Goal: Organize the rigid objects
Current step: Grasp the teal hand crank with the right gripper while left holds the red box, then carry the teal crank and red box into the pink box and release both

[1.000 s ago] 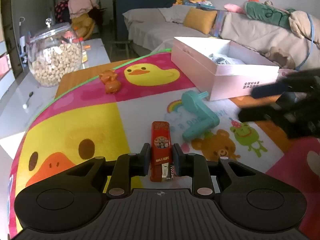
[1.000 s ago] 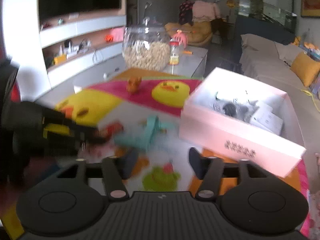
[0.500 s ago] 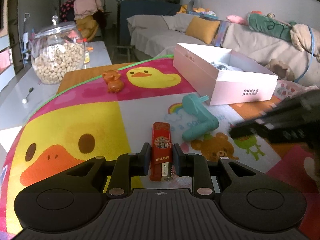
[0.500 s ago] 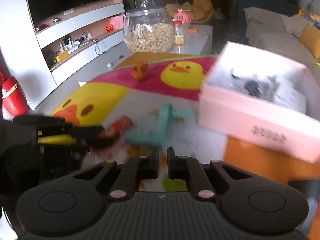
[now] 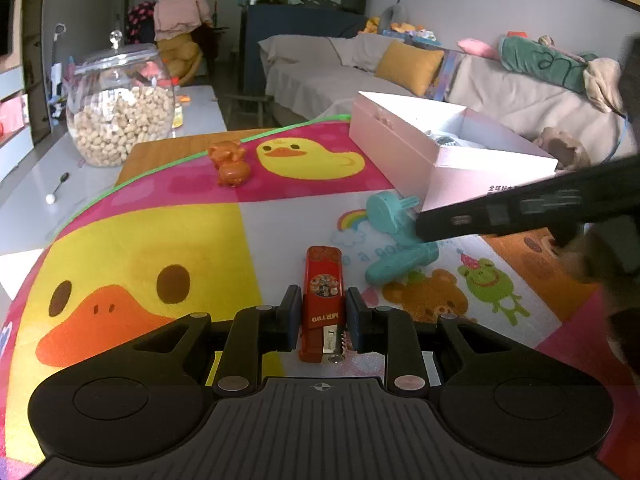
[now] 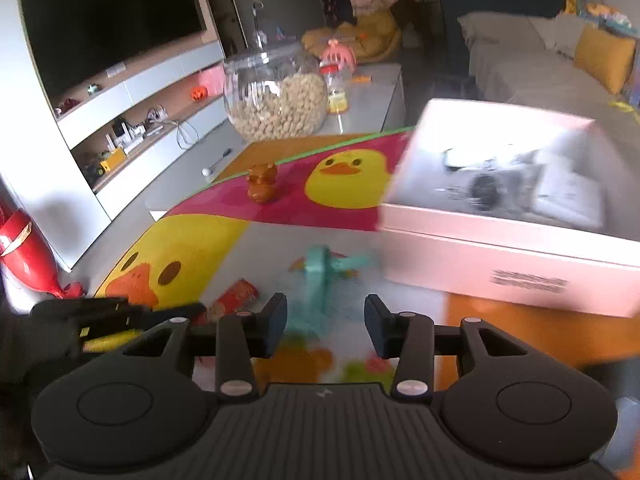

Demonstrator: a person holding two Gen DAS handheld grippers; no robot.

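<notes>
My left gripper [image 5: 322, 307] is shut on a red stapler [image 5: 322, 280] that lies on the cartoon play mat [image 5: 160, 248]; the stapler also shows blurred in the right wrist view [image 6: 236, 296]. A teal plastic toy [image 5: 394, 240] lies right of the stapler. My right gripper [image 6: 325, 322] is open and empty, just in front of the teal toy [image 6: 320, 276]; its arm [image 5: 520, 208] reaches in from the right over the toy. An open pink box [image 5: 440, 160] [image 6: 500, 232] holding several items stands at the right. A small orange figurine [image 5: 230, 162] [image 6: 262, 184] stands farther back.
A glass jar of nuts [image 5: 118, 112] [image 6: 276, 96] stands on the white table beyond the mat, with a small spoon [image 5: 56, 190] beside it. A sofa [image 5: 440, 76] runs behind the box. A TV shelf unit [image 6: 120, 92] is at the left in the right wrist view.
My right gripper has gone from open to shut to open again while swinging in toward the teal toy. My left gripper stays shut on the stapler.
</notes>
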